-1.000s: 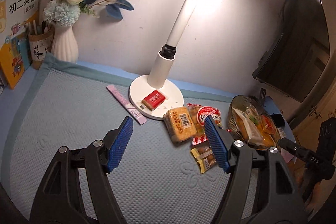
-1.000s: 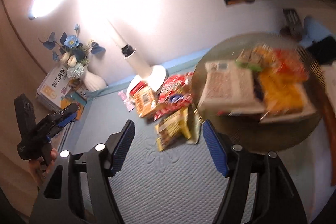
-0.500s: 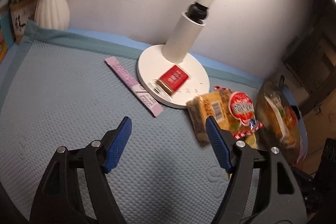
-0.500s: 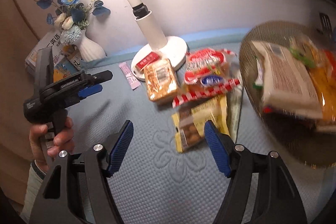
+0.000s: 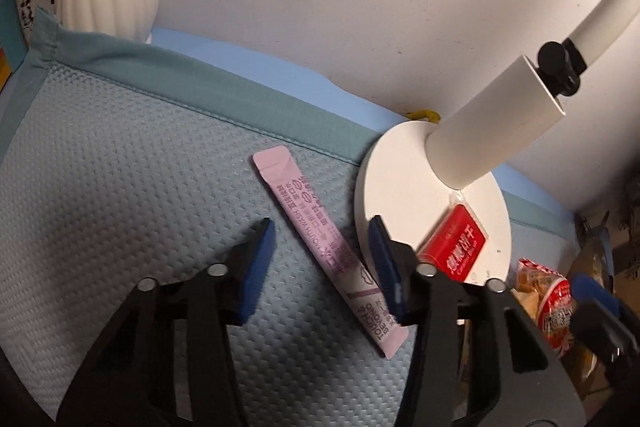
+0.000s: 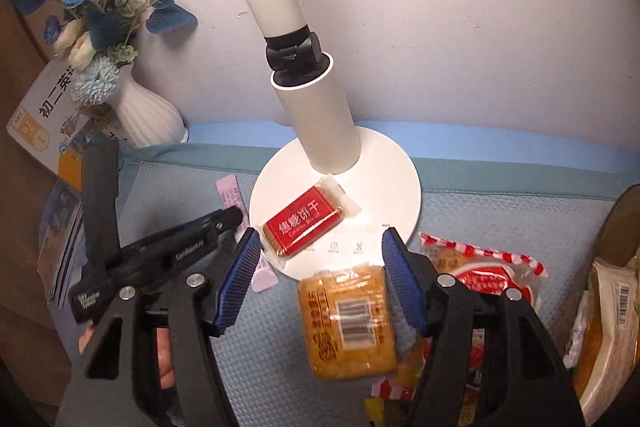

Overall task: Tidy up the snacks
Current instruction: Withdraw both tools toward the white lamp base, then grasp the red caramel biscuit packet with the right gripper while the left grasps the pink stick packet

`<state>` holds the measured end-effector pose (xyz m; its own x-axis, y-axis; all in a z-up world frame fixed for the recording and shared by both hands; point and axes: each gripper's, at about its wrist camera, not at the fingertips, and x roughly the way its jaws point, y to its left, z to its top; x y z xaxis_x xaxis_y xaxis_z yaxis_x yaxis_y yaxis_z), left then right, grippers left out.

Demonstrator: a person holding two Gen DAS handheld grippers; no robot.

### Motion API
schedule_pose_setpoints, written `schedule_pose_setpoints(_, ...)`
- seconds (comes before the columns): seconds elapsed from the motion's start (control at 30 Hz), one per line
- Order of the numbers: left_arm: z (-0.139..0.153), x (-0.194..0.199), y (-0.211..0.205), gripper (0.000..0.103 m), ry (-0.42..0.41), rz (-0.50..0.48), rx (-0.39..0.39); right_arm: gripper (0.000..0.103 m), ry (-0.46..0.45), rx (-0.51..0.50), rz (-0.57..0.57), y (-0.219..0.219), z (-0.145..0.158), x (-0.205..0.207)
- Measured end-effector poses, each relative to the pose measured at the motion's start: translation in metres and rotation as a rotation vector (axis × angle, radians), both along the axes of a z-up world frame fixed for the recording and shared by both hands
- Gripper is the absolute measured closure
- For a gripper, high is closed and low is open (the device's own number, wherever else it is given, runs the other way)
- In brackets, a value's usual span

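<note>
Left gripper (image 5: 322,259) is wide open, holding nothing, its 2 blue fingers (image 5: 256,267) straddling the lower half of a pink sachet (image 5: 320,239) that lies flat and diagonal on the blue-grey textured mat (image 5: 120,187); can't tell whether the fingers touch it. The sachet's lower end is just beside the round white lamp base (image 5: 400,163).

Right gripper (image 6: 320,275) is also wide open and empty, hovering over the front edge of the lamp base (image 6: 384,163). Between its fingers (image 6: 236,279) (in view, not gripped) sit a red caramel biscuit pack (image 6: 304,223), resting on the lamp base, and a yellow cake pack (image 6: 348,323) with a barcode, lying on the mat and touching the base's front rim. A red-and-white snack bag (image 6: 492,271) lies just right of the cake pack. At the far right edge, a bowl (image 6: 616,223) holds more wrapped snacks.

White ribbed vase (image 6: 148,115) with blue flowers stands at the back left of the bench, next to a book (image 6: 40,123). A person's hand (image 6: 164,363) holds the left gripper's handle.
</note>
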<state>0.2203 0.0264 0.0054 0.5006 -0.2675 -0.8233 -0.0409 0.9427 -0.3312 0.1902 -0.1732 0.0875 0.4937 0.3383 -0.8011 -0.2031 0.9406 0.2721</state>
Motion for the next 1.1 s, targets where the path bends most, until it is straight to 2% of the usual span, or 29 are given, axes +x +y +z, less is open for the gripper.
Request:
schedule_pose_setpoints(0.03, -0.003, 0.001, 0.003, 0.089, 0.027, -0.011, 0.02, 0.043, 0.027, 0.009, 0.005, 0.005, -0.004, 0.008)
schedule_pose_setpoints(0.07, -0.002, -0.001, 0.009, 0.091, 0.025, -0.025, 0.005, 0.044, 0.066, 0.029, 0.011, 0.009, -0.009, 0.016)
schedule_pose_setpoints(0.1, -0.001, -0.004, 0.013, 0.094, 0.026, -0.037, 0.022, 0.045, 0.098, 0.038, 0.013, 0.013, -0.013, 0.023)
schedule_pose_setpoints(0.17, -0.003, -0.01, 0.019, 0.101, 0.036, -0.079, 0.11, 0.045, 0.138, 0.017, 0.008, 0.022, -0.021, 0.034)
schedule_pose_setpoints(0.23, -0.001, -0.02, 0.022, 0.101, 0.028, -0.153, 0.141, 0.045, 0.166, 0.003, -0.001, 0.028, -0.028, 0.042)
schedule_pose_setpoints(0.3, 0.003, -0.03, 0.023, 0.1, 0.019, -0.186, 0.168, 0.045, 0.187, -0.024, -0.017, 0.033, -0.034, 0.046)
schedule_pose_setpoints(0.33, 0.007, -0.033, 0.021, 0.092, 0.006, -0.197, 0.169, 0.045, 0.195, -0.019, -0.022, 0.034, -0.036, 0.048)
schedule_pose_setpoints(0.37, 0.011, -0.035, 0.017, 0.078, -0.018, -0.203, 0.165, 0.045, 0.205, -0.017, -0.03, 0.036, -0.038, 0.05)
schedule_pose_setpoints(0.43, 0.019, -0.034, 0.009, 0.06, -0.067, -0.182, 0.172, 0.044, 0.213, -0.026, -0.056, 0.038, -0.04, 0.053)
schedule_pose_setpoints(0.47, 0.022, -0.031, 0.008, 0.06, -0.077, -0.165, 0.168, 0.044, 0.21, -0.032, -0.065, 0.039, -0.041, 0.055)
schedule_pose_setpoints(0.6, 0.02, -0.023, 0.036, 0.061, -0.065, -0.042, 0.064, 0.044, 0.191, -0.061, -0.079, 0.049, -0.046, 0.06)
schedule_pose_setpoints(0.67, 0.018, -0.022, 0.053, 0.063, -0.058, 0.012, 0.01, 0.054, 0.166, -0.098, -0.055, 0.059, -0.046, 0.059)
schedule_pose_setpoints(0.7, 0.016, -0.021, 0.06, 0.063, -0.049, 0.028, -0.021, 0.067, 0.145, -0.12, -0.042, 0.064, -0.047, 0.056)
schedule_pose_setpoints(0.8, 0.012, -0.017, 0.072, 0.064, -0.03, 0.064, -0.094, 0.068, 0.084, -0.167, 0.033, 0.075, -0.046, 0.037)
schedule_pose_setpoints(0.87, 0.007, -0.014, 0.074, 0.064, -0.014, 0.073, -0.136, 0.068, 0.062, -0.147, 0.085, 0.076, -0.044, 0.017)
schedule_pose_setpoints(1.03, 0.005, -0.002, 0.052, 0.064, -0.013, 0.072, -0.163, 0.068, 0.069, -0.058, 0.198, 0.059, -0.041, -0.051)
schedule_pose_setpoints(1.1, 0.002, 0.005, 0.043, 0.063, -0.009, 0.081, -0.114, 0.068, 0.066, -0.036, 0.231, 0.051, -0.042, -0.079)
